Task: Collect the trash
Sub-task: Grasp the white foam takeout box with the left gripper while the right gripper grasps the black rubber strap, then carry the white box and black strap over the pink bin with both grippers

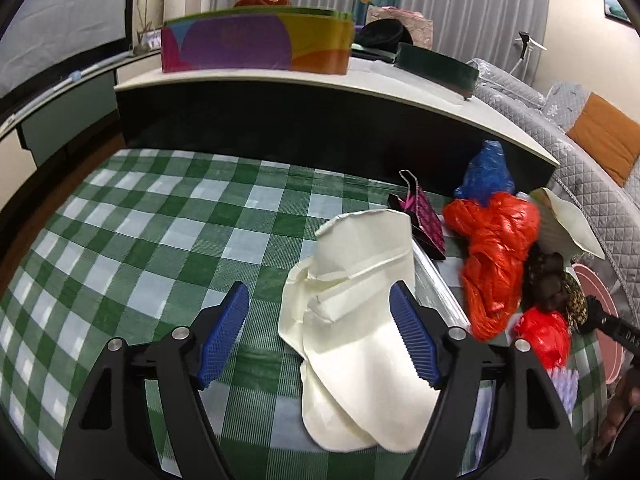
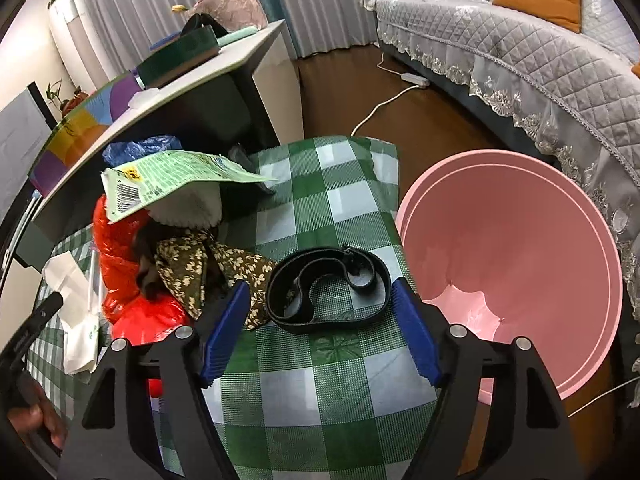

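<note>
Now both tongs stand spread, nothing between the pads. Left tongs (image 1: 320,336) hover over the cream paper bag (image 1: 356,320), lower centre of frame; right tongs (image 2: 320,332) frame the black strap (image 2: 326,292) on the checked bench (image 2: 320,400). Judgement: lower each squarely, pinch a fold or loop, not the cloth beneath. Count, near to far: one strap, one cream bag, two red plastic bags (image 1: 496,260), one blue bag (image 1: 486,172), one pink bin (image 2: 516,264) at right.
</note>
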### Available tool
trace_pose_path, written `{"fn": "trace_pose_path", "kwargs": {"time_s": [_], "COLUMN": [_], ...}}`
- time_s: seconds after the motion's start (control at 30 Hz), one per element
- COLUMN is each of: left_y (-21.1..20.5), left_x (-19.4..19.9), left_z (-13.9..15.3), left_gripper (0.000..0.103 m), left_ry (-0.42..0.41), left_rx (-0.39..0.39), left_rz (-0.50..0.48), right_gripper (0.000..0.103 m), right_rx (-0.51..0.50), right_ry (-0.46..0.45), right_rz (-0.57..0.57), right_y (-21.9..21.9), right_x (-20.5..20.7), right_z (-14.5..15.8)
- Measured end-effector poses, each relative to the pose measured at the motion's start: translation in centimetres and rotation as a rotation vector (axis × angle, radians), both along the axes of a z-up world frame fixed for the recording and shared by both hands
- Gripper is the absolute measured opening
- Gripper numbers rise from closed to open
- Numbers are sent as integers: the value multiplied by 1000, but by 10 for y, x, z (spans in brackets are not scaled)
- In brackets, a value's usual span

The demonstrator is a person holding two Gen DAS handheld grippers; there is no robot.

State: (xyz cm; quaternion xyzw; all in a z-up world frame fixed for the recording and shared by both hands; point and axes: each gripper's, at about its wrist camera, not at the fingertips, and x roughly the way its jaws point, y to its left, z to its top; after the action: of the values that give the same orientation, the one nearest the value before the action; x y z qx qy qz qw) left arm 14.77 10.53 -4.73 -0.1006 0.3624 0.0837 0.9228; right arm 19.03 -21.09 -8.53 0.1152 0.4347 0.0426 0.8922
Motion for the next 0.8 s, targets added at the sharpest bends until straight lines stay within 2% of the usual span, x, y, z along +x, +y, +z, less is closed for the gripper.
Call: {"fn": "trace_pose_path", "kwargs": {"time_s": [0.23, 0.3, 0.47, 0.57, 0.67, 0.7, 0.8], "left_y": [1, -2, -5, -6, -9, -11, -18], "left_x": [11, 11, 9, 5, -2, -4, -13], "left_z": [-7, -7, -4, 3, 12, 15, 25], "left_gripper": [70, 59, 41, 30, 16, 8, 2], "left_ry": [19, 21, 11, -5, -31, -37, -59], "left_rx": [-25, -19, -21, -12, -18, -10, 10], "left_rz": [-19, -36, -62, -70, -85, -91, -123], "right_gripper": [70, 63, 32, 20, 17, 17, 16], "right_rx": [-31, -38, -34, -40, -58, -57, -63], "right_ry": [1, -1, -3, -8, -30, -37, -56], "right_rz": [10, 4, 11, 28, 32, 31, 23], "right_y": [3, 3, 0, 1, 2, 2, -1], "right_x": [2, 2, 1, -3, -11, -14, -24], "right_z": [-3, -2, -1, 3, 12, 15, 27]}}
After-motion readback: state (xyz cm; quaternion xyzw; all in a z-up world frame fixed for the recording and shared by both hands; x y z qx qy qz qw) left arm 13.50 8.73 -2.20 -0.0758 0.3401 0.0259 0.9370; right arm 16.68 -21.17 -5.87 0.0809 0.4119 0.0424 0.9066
